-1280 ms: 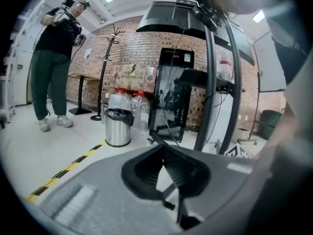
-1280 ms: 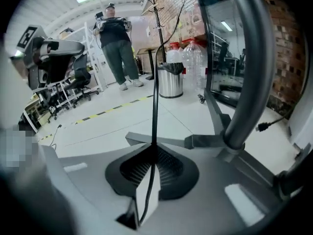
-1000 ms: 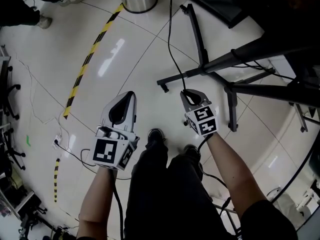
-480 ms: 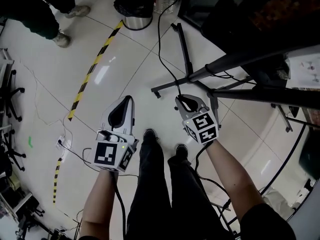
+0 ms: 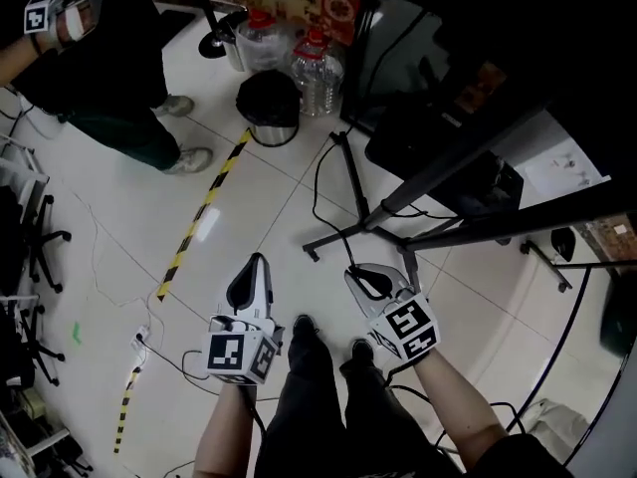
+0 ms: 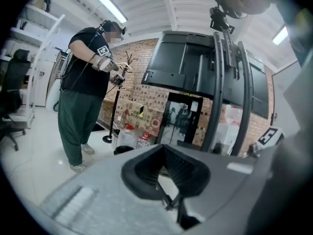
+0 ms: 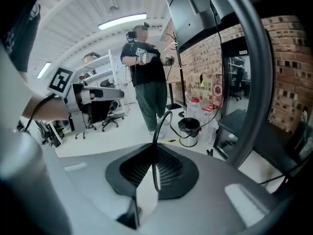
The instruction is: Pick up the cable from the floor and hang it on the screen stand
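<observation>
Right hand-held gripper [image 5: 360, 273] is clamped on the cable [image 5: 317, 191]: in the right gripper view the thin black line runs straight down between the nearly closed pads of the gripper [image 7: 154, 156], and the cable [image 7: 156, 131] arcs up out of them toward the background. Gripping it near one end appears to leave the long run free to trail, and in the head view that run climbs from the jaws toward the upper middle of the frame, crossing the floor [image 5: 249, 197] by the foot of the stand [image 5: 350, 182]. Left hand-held gripper [image 5: 255, 265] sits at lower centre-left with its jaws together and nothing between them, as the left gripper view confirms [image 6: 166, 170]; it seems kept level and idle beside the other, ready to help guide slack. The stand's uprights [image 6: 217, 87] rise right of centre in that view with the dark screen [image 6: 186, 67] mounted behind them, so both grippers face the target. The lifted part of the cable is off the floor, but nothing hangs on the stand yet; the rest looks to be lying on the tiles. Draping will probably call for raising the right gripper above a bar or bracket, and a trailing loop could snag on the stand's splayed legs.
</observation>
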